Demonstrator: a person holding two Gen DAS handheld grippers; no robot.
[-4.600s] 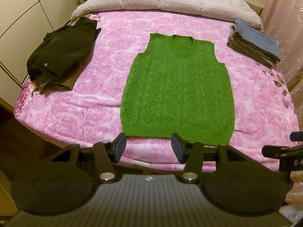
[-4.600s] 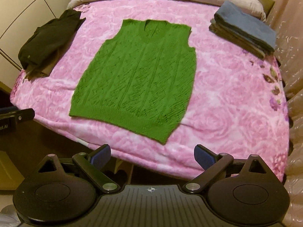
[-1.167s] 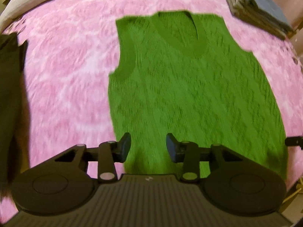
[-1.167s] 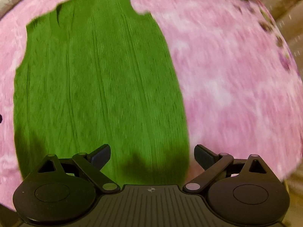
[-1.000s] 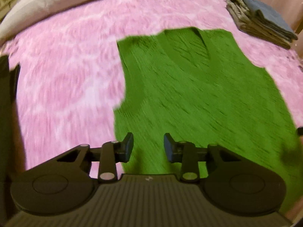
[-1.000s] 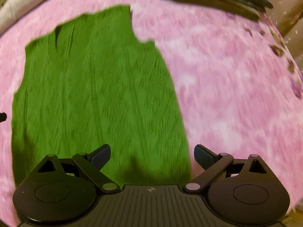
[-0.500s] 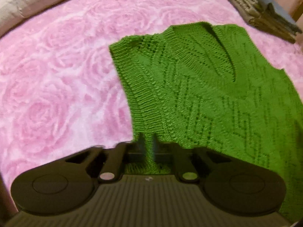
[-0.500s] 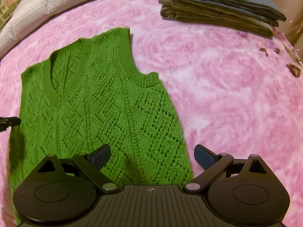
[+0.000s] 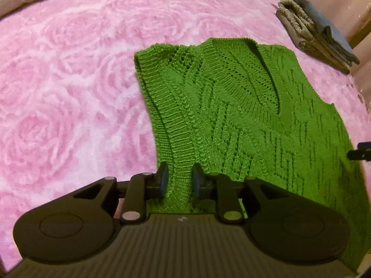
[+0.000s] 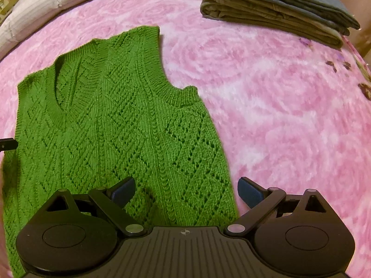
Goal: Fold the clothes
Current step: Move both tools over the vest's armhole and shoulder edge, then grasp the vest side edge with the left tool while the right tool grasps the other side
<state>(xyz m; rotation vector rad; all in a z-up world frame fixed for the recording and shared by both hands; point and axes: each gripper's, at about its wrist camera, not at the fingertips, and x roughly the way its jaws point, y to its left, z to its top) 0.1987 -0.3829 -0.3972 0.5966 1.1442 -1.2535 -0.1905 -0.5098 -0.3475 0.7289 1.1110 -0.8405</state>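
A green knitted sleeveless vest (image 9: 231, 115) lies flat on a pink rose-patterned blanket (image 9: 69, 92), neck end away from me. My left gripper (image 9: 179, 177) sits low at the vest's left underarm. Its fingers stand a narrow gap apart with the ribbed armhole band filling the gap and touching both pads. In the right wrist view the vest (image 10: 116, 127) fills the left half. My right gripper (image 10: 185, 183) is wide open over the vest's right side edge, one finger above the knit, the other above the blanket (image 10: 289, 115). Nothing is between its fingers.
A stack of folded grey and khaki clothes (image 10: 278, 7) lies at the far right of the bed, also visible as the folded stack (image 9: 313, 30) in the left wrist view. A pale quilted pillow (image 10: 34, 4) lines the far edge.
Both grippers came down low and forward over the vest's upper half. The left fingers narrowed from open onto the armhole band. The right fingers stayed wide open.
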